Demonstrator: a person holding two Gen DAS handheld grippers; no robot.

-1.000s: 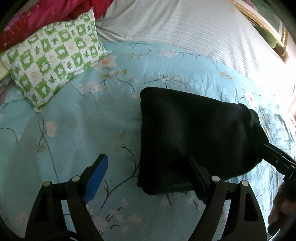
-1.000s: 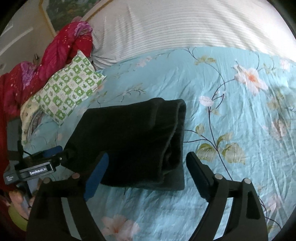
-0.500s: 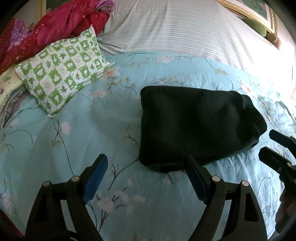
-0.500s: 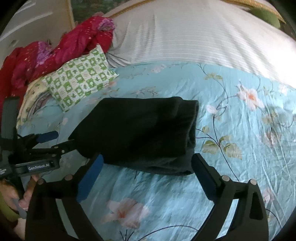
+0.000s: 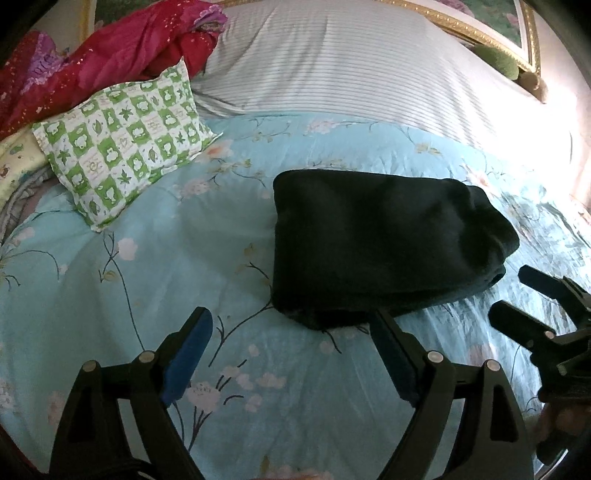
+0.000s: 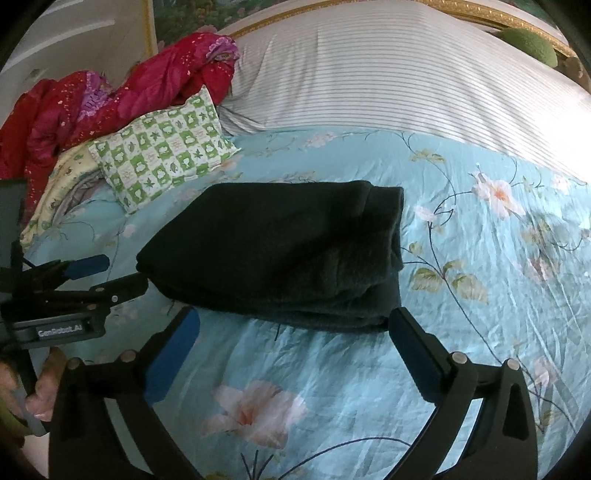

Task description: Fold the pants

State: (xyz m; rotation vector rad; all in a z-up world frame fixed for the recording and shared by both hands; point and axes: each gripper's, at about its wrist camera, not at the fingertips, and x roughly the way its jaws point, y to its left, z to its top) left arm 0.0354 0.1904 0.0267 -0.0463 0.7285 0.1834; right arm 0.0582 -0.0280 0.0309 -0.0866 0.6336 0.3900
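Observation:
The black pants (image 5: pixel 380 254) lie folded into a thick rectangle on the light blue floral bedspread (image 5: pixel 155 288); they also show in the right wrist view (image 6: pixel 280 254). My left gripper (image 5: pixel 290 325) is open and empty, just short of the bundle's near left corner. My right gripper (image 6: pixel 291 325) is open and empty, just short of the bundle's near edge. The right gripper (image 5: pixel 517 299) shows at the right of the left wrist view. The left gripper (image 6: pixel 110 273) shows at the left of the right wrist view, beside the bundle's left end. Neither touches the pants.
A green and white checked pillow (image 5: pixel 122 144) lies at the left. A red quilt (image 5: pixel 92 70) is heaped behind it. A white striped cover (image 5: pixel 362 70) spans the far side of the bed, under a gold-framed picture (image 5: pixel 517 33).
Both grippers have drawn back from the folded pants. The right gripper's fingers, at the bundle's right end a second ago, now hang apart from it. The pants lie still.

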